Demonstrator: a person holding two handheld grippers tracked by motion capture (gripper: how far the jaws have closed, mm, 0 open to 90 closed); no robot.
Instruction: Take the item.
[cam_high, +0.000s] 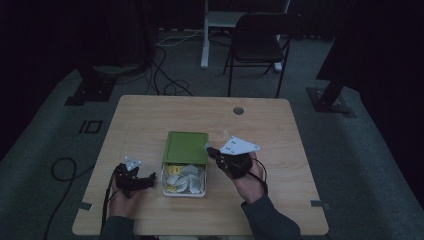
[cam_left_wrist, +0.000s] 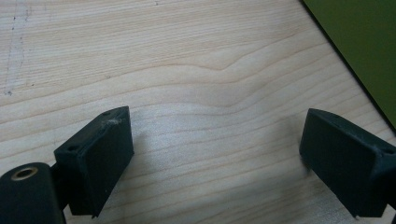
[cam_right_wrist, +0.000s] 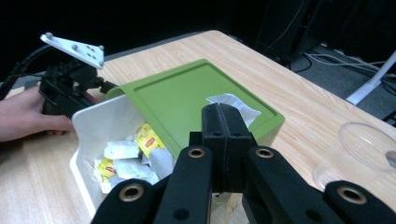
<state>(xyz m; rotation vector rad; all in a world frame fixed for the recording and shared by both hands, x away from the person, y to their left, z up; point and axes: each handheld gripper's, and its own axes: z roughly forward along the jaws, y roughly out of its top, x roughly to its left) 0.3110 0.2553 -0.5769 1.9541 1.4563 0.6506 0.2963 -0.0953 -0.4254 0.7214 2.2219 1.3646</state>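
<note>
My right gripper (cam_right_wrist: 227, 114) has its jaws pressed together on a white tea bag (cam_right_wrist: 232, 103), lifted above the green lid (cam_right_wrist: 187, 100). The right gripper view gives me that pinch; from the high view I make out the gripper (cam_high: 209, 148) at the lid's right edge, but not the bag. My left gripper (cam_left_wrist: 215, 149) stands spread over bare table (cam_left_wrist: 177, 60), nothing between the jaws, resting left of the white box (cam_high: 202, 187). One box, one lid slid half back, one clear cup (cam_right_wrist: 362, 149) to the right. The bags in the box (cam_right_wrist: 122, 161) overlap too much to count.
</note>
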